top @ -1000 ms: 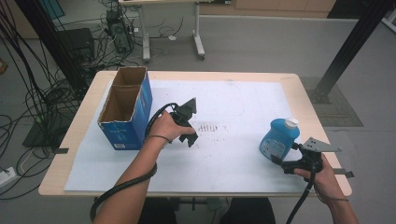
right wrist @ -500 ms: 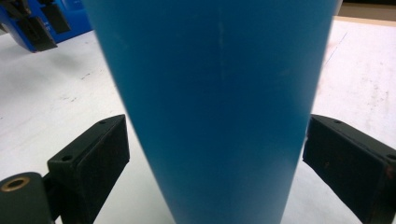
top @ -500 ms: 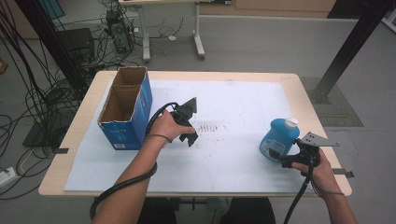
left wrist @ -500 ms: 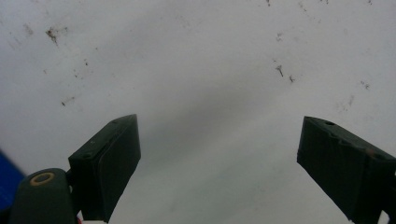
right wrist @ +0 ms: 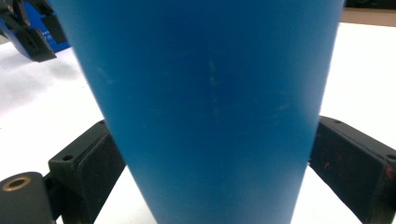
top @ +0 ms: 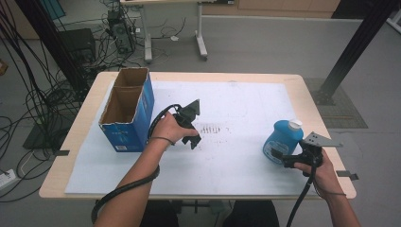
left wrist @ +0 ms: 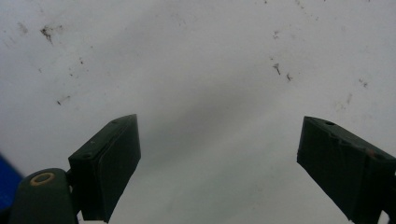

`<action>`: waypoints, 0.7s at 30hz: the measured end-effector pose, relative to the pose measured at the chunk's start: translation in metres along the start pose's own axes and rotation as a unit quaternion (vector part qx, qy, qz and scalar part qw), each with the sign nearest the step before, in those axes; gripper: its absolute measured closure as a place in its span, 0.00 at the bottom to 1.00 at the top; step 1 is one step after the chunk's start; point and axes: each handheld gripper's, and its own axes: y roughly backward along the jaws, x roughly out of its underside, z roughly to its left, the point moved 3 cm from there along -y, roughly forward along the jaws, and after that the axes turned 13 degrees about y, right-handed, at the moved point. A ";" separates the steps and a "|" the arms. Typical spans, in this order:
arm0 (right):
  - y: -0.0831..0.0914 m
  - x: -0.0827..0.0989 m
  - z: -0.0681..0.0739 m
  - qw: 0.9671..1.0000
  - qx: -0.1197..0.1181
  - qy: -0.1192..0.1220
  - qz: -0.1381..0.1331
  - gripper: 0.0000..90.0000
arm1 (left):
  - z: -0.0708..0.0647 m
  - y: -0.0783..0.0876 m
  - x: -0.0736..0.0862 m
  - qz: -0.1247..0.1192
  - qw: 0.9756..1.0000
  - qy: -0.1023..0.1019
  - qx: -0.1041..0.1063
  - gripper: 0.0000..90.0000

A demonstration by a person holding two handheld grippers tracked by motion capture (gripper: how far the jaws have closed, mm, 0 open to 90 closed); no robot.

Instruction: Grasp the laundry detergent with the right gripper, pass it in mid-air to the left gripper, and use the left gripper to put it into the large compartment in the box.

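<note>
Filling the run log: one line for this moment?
left gripper: open, empty, over white mat | right gripper: jaws around blue bottle, contact unclear | cardboard box: empty

I see a wooden table under a white sheet; cardboard box at nine o'clock, blue bottle at four.

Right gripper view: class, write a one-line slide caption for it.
Blue bottle stands between the right gripper's black jaws on the white table cover.
</note>
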 end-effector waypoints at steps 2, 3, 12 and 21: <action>0.000 0.000 0.000 1.000 0.000 -0.001 -0.001 0.08 | 0.000 0.000 0.000 0.000 1.000 0.000 0.001 0.15; 0.000 0.000 0.000 1.000 -0.001 -0.002 -0.002 0.08 | 0.000 0.000 0.000 0.000 1.000 0.000 0.001 0.15; 0.000 0.001 0.000 1.000 -0.001 -0.001 -0.003 0.08 | -0.001 -0.002 0.000 0.000 1.000 0.000 0.001 0.15; 0.000 0.000 0.000 1.000 -0.001 -0.002 -0.003 0.08 | -0.001 -0.001 0.001 -0.002 1.000 -0.001 0.000 0.15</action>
